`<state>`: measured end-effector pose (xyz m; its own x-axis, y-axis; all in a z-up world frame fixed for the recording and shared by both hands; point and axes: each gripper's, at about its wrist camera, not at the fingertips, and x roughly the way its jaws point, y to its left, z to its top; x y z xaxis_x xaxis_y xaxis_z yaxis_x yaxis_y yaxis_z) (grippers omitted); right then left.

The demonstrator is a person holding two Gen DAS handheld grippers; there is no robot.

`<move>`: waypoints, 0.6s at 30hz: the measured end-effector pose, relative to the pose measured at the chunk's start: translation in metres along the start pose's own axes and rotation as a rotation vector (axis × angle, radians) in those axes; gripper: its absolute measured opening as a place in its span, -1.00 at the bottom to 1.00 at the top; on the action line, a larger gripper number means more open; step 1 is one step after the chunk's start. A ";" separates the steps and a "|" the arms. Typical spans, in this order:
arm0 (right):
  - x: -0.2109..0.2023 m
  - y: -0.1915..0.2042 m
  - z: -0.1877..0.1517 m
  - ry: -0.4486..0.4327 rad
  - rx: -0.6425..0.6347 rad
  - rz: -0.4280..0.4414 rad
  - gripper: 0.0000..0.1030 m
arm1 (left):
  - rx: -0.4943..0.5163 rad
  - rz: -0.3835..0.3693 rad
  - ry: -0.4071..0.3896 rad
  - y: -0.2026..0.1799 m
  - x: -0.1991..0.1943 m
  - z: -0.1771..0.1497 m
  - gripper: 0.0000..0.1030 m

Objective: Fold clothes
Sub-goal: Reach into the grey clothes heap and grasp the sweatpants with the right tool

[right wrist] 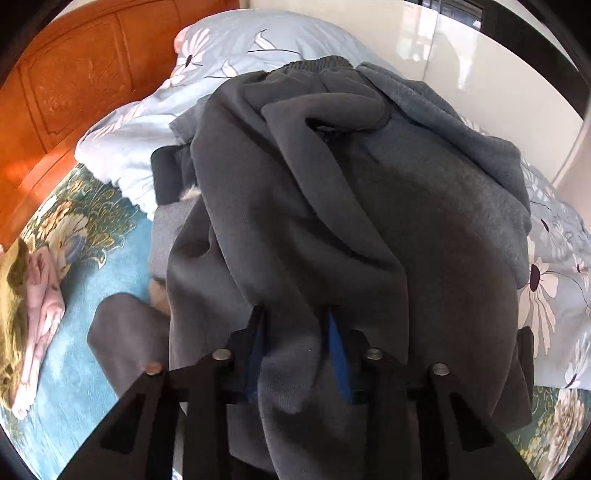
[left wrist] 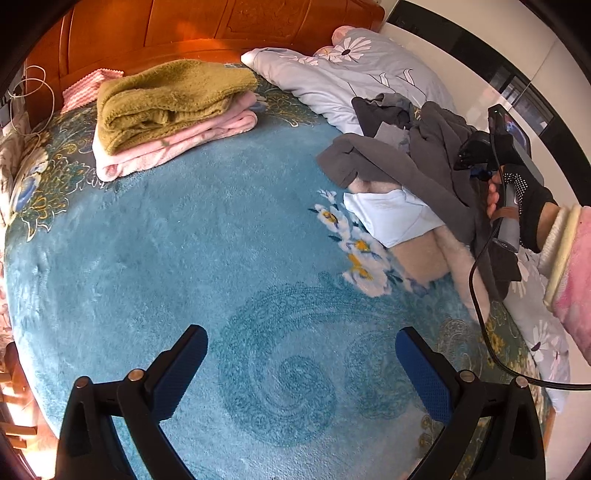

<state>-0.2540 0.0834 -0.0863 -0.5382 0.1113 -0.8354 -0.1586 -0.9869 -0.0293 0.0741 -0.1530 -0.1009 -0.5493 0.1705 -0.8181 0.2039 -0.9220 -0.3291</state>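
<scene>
- Dark grey garment (right wrist: pixel 295 236) is heaped on the bed's teal blanket (left wrist: pixel 184 258), at 2 o'clock in the left view.
- Right tool (right wrist: pixel 295 332) pinches its cloth.
- Left tool (left wrist: pixel 301 354) gapes wide, holding nothing.
- Folded stack (left wrist: pixel 166 110) sits at 11 o'clock, by the wooden headboard (left wrist: pixel 184 26).

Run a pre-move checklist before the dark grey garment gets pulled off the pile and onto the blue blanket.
1. Right gripper shut on dark grey garment: ok.
2. Left gripper open and free: ok.
3. Bare blue blanket ahead for spreading: ok.
4. Folded stack out of the way by the headboard: ok.
5. Garment free of other clothes in the pile: cannot tell.
6. Cable off the pile: not ok.
</scene>
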 end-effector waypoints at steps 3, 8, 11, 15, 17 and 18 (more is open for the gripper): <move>-0.028 -0.006 0.003 -0.090 -0.039 -0.057 -0.81 | -0.014 0.000 -0.013 0.006 -0.010 -0.003 1.00; -0.097 -0.033 0.000 -0.239 -0.137 -0.062 -0.82 | -0.052 0.004 -0.039 0.008 -0.036 -0.006 1.00; -0.149 -0.066 -0.008 -0.309 -0.097 0.008 -0.83 | -0.056 -0.016 -0.066 -0.001 -0.059 -0.007 1.00; -0.215 -0.103 -0.028 -0.371 -0.093 0.135 -0.88 | -0.038 -0.035 -0.108 -0.015 -0.090 -0.010 1.00; -0.244 -0.110 -0.043 -0.396 -0.114 0.189 -0.88 | -0.024 -0.048 -0.122 -0.023 -0.105 -0.014 1.00; -0.258 -0.112 -0.055 -0.409 -0.127 0.216 -0.89 | -0.014 -0.054 -0.126 -0.027 -0.112 -0.017 1.00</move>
<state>-0.0515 0.1589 0.1022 -0.8335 -0.0868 -0.5457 0.0820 -0.9961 0.0331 0.1435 -0.1416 -0.0088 -0.6571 0.1735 -0.7336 0.1823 -0.9077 -0.3780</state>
